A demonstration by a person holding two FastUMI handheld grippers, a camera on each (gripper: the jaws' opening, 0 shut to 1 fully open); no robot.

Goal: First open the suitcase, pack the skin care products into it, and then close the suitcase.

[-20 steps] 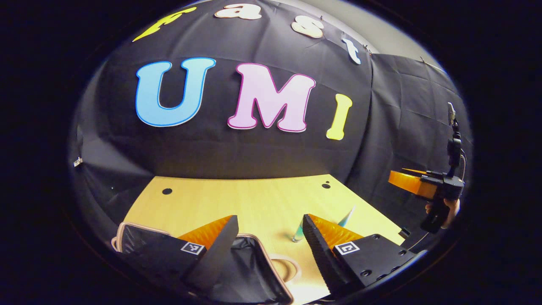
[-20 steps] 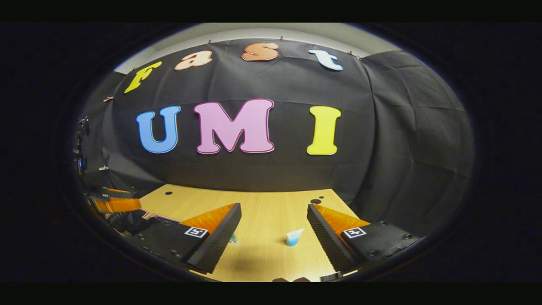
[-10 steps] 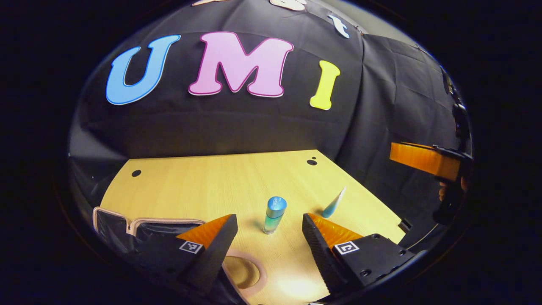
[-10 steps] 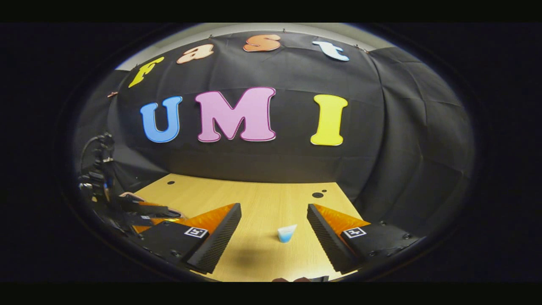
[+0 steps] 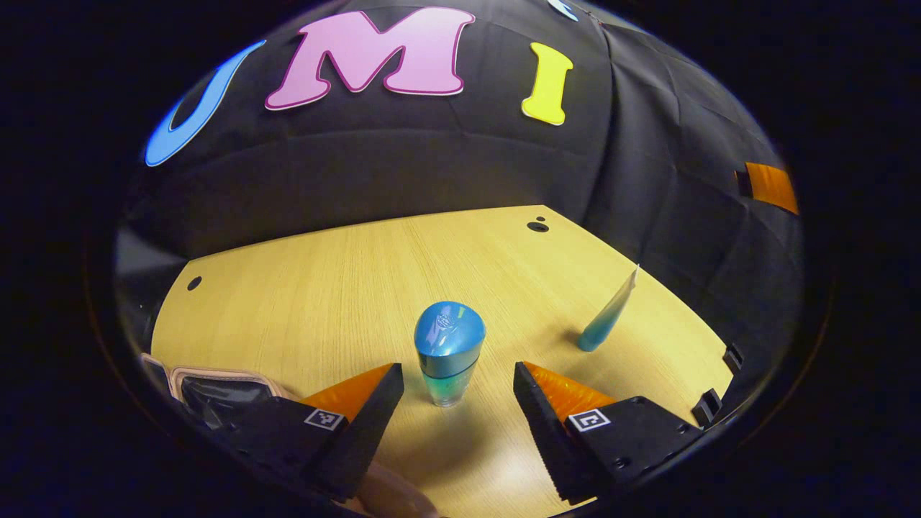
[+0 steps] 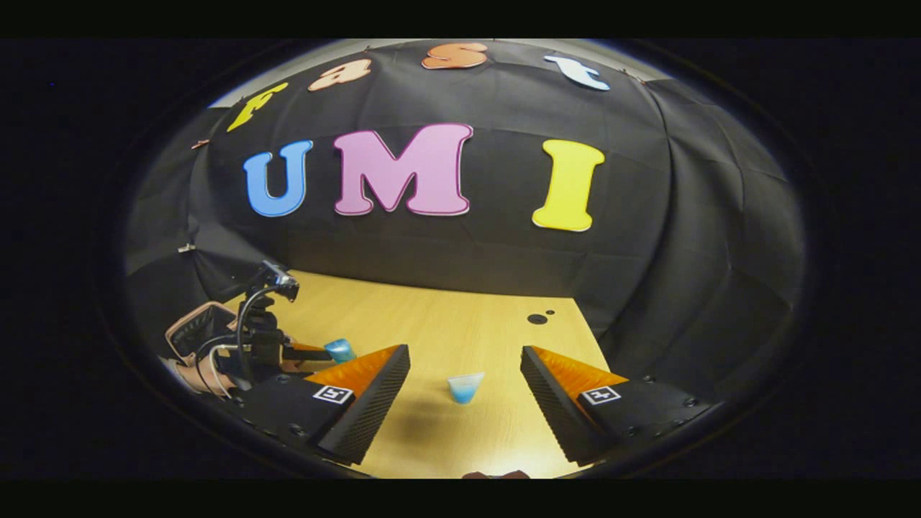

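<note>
Now far closer to the upright blue bottle (image 5: pixel 449 352) than 1 s ago: left gripper (image 5: pixel 458 392) wide apart, empty, straddling it for a grasp. Right gripper (image 6: pixel 465 388) likewise spread, unladen, aimed at the tube (image 6: pixel 465 388) on the desk (image 5: pixel 345 288). Open suitcase (image 5: pixel 216 385) at lower left.

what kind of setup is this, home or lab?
Likely a staged recording booth, not a home: black cloth wall hung behind a bare wooden table, with just a blue bottle, a blue tube and an open suitcase as props.
</note>
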